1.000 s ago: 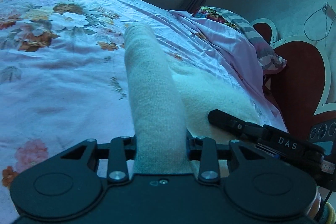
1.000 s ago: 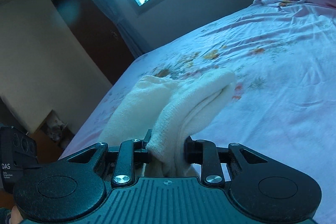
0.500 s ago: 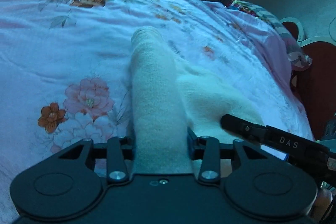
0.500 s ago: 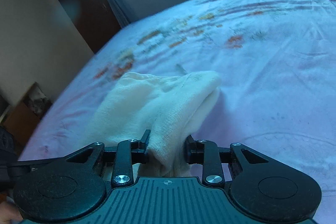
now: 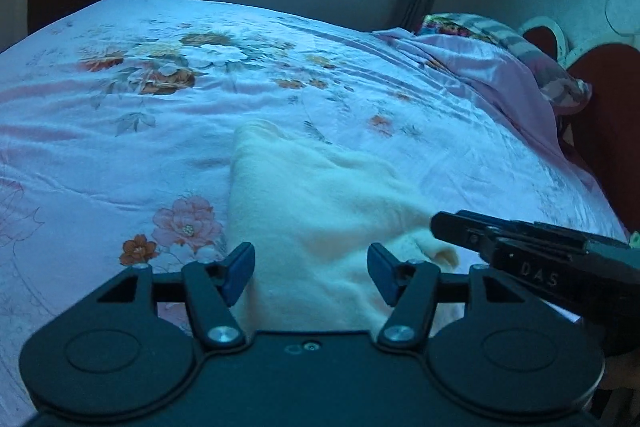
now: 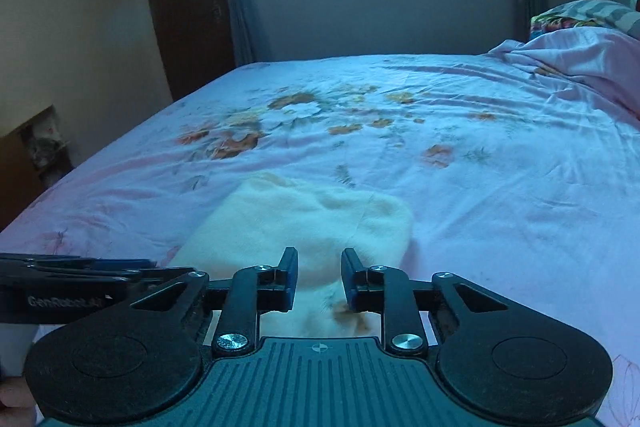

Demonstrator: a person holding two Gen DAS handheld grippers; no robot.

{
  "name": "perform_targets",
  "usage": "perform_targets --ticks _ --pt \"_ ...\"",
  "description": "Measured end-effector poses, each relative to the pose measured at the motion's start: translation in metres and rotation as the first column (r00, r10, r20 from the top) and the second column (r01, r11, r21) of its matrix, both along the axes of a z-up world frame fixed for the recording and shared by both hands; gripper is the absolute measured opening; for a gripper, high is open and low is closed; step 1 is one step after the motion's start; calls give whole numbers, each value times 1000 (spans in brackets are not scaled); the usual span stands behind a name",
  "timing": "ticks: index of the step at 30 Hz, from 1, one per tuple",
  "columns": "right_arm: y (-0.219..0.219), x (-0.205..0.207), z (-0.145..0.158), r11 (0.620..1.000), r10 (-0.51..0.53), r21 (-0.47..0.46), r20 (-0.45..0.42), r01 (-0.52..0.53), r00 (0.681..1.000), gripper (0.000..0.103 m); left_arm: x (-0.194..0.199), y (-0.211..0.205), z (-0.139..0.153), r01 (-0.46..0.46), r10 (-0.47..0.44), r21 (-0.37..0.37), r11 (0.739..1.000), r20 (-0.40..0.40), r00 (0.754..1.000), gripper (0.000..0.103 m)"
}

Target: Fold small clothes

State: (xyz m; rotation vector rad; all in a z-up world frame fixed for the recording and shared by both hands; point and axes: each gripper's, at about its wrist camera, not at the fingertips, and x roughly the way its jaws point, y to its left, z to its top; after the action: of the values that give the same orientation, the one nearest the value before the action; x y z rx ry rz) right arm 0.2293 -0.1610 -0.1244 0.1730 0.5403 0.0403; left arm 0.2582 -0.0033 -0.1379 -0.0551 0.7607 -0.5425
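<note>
Near the bed's front edge, the left hand-held gripper [image 5: 311,273] is opening off the soft cream folded cloth [image 5: 320,203] while the right hand-held gripper [image 6: 319,277] closes around its near end, so smoothing probably comes next on the pink flowered bed [image 6: 480,155].

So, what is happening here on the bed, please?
A person is folding a small cream garment on a bed with a pink floral sheet, using a hand-held gripper in each hand. The garment lies on the sheet. The left hand-held gripper is opening, its fingers apart from the cloth that lies between them. The right hand-held gripper is closing, with the garment's near edge between its fingers; whether they press on it is unclear.
</note>
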Motion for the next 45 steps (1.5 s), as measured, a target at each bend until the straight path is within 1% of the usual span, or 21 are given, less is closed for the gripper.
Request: perform_targets --ticks 2,3,5,7,11,13,15,17,18,20,21,23,24,26,28,31,34,36,42,44,45 --pt "9 3 -12 998 -12 -65 -45 9 999 23 -1 -13 -13 10 -10 53 999 -14 1000 63" --pt "10 6 -21 995 -27 -94 -77 20 997 23 -1 -17 -23 3 -1 102 995 -26 1000 62" --pt "1 16 -49 995 -41 -93 -199 23 979 23 -1 -19 -31 8 -5 131 991 -22 1000 62" --pt "-5 15 -59 997 -48 -66 -192 36 980 23 -3 -22 -30 12 -10 150 989 -20 1000 62" --pt "-2 10 -50 996 -60 -78 -194 46 979 24 -4 -20 -26 -9 14 158 987 -36 999 63" --pt "-1 -5 -36 997 -61 -49 -147 55 987 24 -10 -17 -20 -20 26 157 987 -35 999 64" --pt "5 -20 -29 998 -45 -58 -113 39 993 24 -18 -16 -16 -26 31 164 986 -28 999 64" --pt "11 -34 -27 997 -26 -70 -95 19 995 24 -27 -16 -14 -28 32 173 985 -21 999 68" --pt "15 -39 -29 997 -17 -80 -100 9 995 24 -31 -16 -17 -22 28 173 985 -28 999 71" --pt "19 -38 -44 995 -18 -103 -170 0 985 24 -35 -17 -29 -12 23 189 982 -53 998 71" --pt "19 -37 -55 996 -30 -92 -201 12 979 24 -38 -18 -33 -12 21 207 978 -40 999 72" --pt "16 -42 -59 997 -44 -67 -198 31 979 24 -45 -21 -35 -2 6 234 972 -16 1000 73" --pt "16 -43 -58 997 -44 -64 -202 32 978 24 -46 -20 -34 -2 8 232 973 -24 1000 73" --pt "13 -49 -50 998 -49 -46 -197 41 979 24 -48 -15 -28 -17 28 205 979 -51 998 73" --pt "12 -62 -43 998 -53 -27 -150 50 987 24 -53 -8 -24 -20 29 183 983 -45 999 74" --pt "17 -60 -59 998 -42 -46 -224 32 974 24 -55 -9 -35 -5 18 214 977 -58 998 74" --pt "17 -64 -56 998 -49 -37 -221 42 974 24 -61 -10 -32 -5 16 238 971 -41 999 74" --pt "13 -73 -46 998 -58 5 -192 60 980 24 -67 -7 -22 -9 18 223 975 -36 999 74" --pt "16 -103 -20 998 -60 8 -114 61 992 24 -92 -3 7 -16 12 198 980 20 1000 93" --pt "18 -115 -13 998 -58 2 -97 59 994 26 -101 -2 15 -26 21 195 980 29 999 98" --pt "19 -120 -10 998 -57 3 -87 57 995 30 -106 -2 20 -32 27 192 981 29 999 101"
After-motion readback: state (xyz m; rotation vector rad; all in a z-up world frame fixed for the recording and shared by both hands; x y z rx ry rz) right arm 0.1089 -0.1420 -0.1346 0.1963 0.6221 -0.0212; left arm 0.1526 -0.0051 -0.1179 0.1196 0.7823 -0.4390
